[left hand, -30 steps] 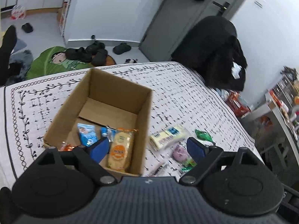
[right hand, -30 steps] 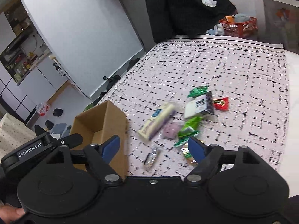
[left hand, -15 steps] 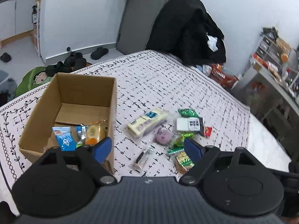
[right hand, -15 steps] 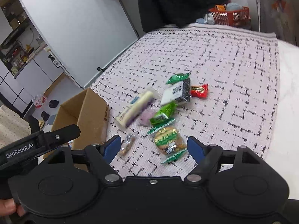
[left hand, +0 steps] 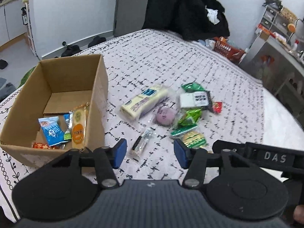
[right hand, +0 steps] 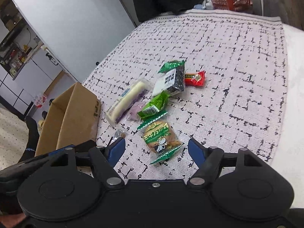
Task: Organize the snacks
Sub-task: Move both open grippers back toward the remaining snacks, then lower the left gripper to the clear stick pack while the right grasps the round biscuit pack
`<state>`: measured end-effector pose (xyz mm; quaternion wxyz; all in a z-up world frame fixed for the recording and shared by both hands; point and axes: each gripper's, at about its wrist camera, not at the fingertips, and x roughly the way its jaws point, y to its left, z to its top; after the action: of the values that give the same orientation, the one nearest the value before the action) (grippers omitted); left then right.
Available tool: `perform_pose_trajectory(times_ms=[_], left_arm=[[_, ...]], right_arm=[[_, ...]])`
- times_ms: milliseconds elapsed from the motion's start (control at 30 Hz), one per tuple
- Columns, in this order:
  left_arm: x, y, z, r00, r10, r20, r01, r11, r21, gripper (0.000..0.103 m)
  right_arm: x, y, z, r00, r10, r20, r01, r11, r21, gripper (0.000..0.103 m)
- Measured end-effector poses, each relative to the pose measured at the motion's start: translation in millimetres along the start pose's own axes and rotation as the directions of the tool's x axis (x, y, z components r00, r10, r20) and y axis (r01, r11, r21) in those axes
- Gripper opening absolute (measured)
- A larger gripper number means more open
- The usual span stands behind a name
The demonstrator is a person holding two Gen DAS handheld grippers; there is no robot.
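A cardboard box stands at the left of the patterned bedspread, holding a blue pack, a yellow-orange pack and a red one. Loose snacks lie to its right: a cream bar, a purple round, a white-black pack, green packs and a red pack. My left gripper is empty, jaws closing, just short of a small clear-wrapped stick. My right gripper hovers with jaws closing either side of a green cookie pack, not touching it.
Black clothes hang over a chair past the bed's far end, beside a red basket. A cluttered shelf and desk stand at the right. Shoes lie on the floor behind the box. The bedspread's edge runs close on the right.
My left gripper swung from over the box to the loose snacks, came lower and narrowed its jaws. My right gripper came down closer to the green cookie pack.
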<state>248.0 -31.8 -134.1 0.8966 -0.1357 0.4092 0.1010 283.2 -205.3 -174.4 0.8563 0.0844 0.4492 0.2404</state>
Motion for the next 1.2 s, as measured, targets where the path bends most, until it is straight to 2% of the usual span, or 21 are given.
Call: perform_pose_trajectory(times_ms=[267, 500, 767, 900, 967, 1033, 1200], left_arm=[[27, -4, -7, 0.999, 0.052, -0.018, -0.051, 0.998, 0.03, 0.05], [47, -9, -12, 0.998, 0.063, -0.021, -0.062, 0.997, 0.042, 0.048], [62, -11, -17, 0.995, 0.096, 0.001, -0.096, 0.995, 0.04, 0.047], [70, -10, -20, 0.995, 0.094, -0.021, -0.093, 0.995, 0.04, 0.047], [72, -7, -22, 0.995, 0.088, -0.038, -0.088, 0.996, 0.018, 0.04], [71, -4, -23, 0.994, 0.103, -0.031, -0.103, 0.995, -0.001, 0.028], [68, 0, -22, 0.996, 0.089, -0.027, -0.09, 0.995, -0.035, 0.022]], right_arm=[[26, -5, 5, 1.0, 0.01, -0.026, -0.01, 1.0, 0.001, 0.069], [46, -3, 7, 0.998, 0.0, -0.058, -0.002, 1.0, -0.026, 0.068], [61, -6, 8, 0.995, -0.037, -0.089, 0.033, 0.998, -0.045, 0.06], [65, -4, 7, 0.994, -0.056, -0.093, 0.05, 0.996, -0.068, 0.056], [65, -5, 8, 0.994, -0.063, -0.088, 0.057, 0.996, -0.065, 0.051], [65, -7, 8, 0.994, -0.064, -0.084, 0.059, 0.997, -0.055, 0.048], [59, -9, 7, 0.994, -0.084, -0.068, 0.081, 0.996, -0.048, 0.044]])
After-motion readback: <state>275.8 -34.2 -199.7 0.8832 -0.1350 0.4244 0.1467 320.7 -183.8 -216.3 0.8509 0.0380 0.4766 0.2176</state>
